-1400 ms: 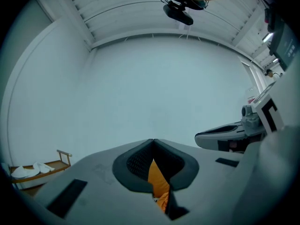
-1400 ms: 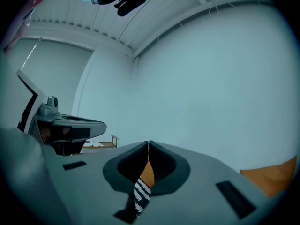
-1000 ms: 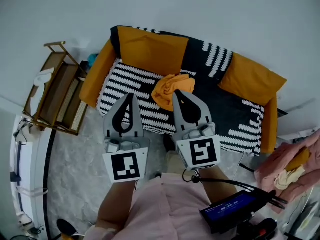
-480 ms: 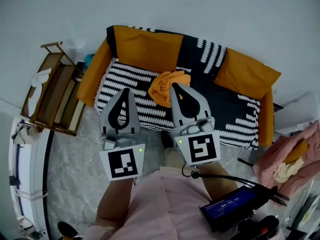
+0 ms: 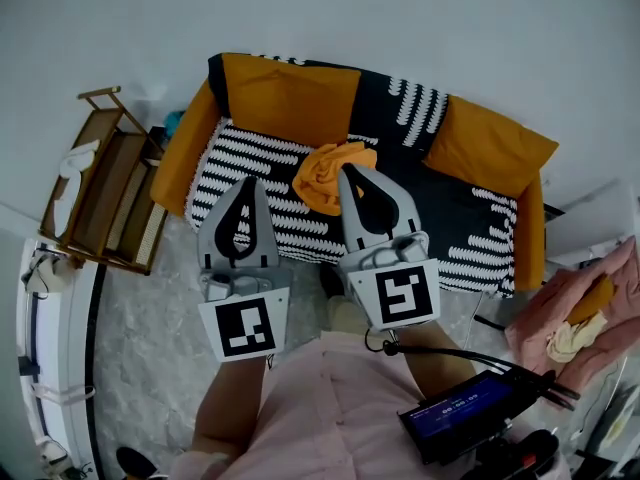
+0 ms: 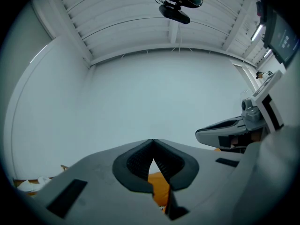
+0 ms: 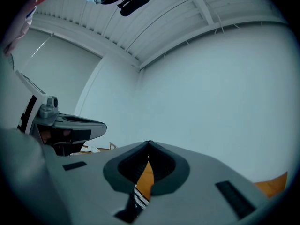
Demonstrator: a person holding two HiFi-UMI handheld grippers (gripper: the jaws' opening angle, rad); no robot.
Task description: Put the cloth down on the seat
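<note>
An orange cloth point(image 5: 327, 174) lies crumpled on the sofa seat point(image 5: 250, 163), which has a black-and-white striped cover. In the head view both grippers hang in front of the sofa, above the floor. My right gripper point(image 5: 347, 171) is shut and empty, and its tip overlaps the cloth's right edge. My left gripper point(image 5: 252, 181) is also shut and empty, over the striped seat to the left of the cloth. The left gripper point(image 6: 153, 140) and right gripper point(image 7: 149, 143) both point up at the white wall, jaw tips touching.
Orange cushions point(image 5: 295, 98) line the sofa's back and arms. A wooden rack point(image 5: 100, 183) stands to its left. A pink fabric pile point(image 5: 590, 313) sits at the right edge. A black device with a blue screen point(image 5: 470, 413) hangs by my waist. The floor point(image 5: 150, 318) is grey marble.
The sofa and cloth have drifted slightly left and up in the head view. Both grippers stay shut and empty, and the cloth stays on the seat.
</note>
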